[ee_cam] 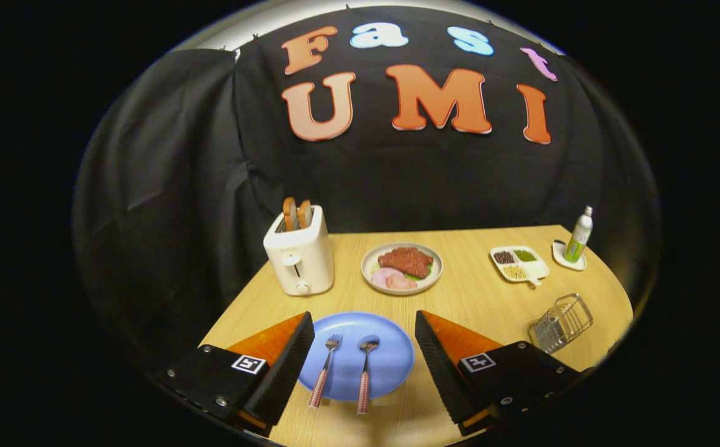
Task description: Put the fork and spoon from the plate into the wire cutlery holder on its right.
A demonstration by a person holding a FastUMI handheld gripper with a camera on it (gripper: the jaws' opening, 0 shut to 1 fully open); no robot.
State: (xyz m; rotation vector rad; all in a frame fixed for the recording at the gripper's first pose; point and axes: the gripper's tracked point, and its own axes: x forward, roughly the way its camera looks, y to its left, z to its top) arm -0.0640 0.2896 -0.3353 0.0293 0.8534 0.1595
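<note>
In the gripper view the claw [364,347] stood wide, holding nothing, its fingers flanking the blue plate [391,347]. Fork [326,371] and spoon [365,372] lay side by side on it. The wire cutlery holder [561,323] sat at three o'clock on the worktop [478,292].

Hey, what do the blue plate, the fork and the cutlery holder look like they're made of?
Blue plate, between the open gripper's fingers: matte, probably plastic or glazed ceramic. Fork: shiny metal head, red-and-white checked handle, likely plastic. Cutlery holder: thin silvery metal wire, see-through grid.
</note>
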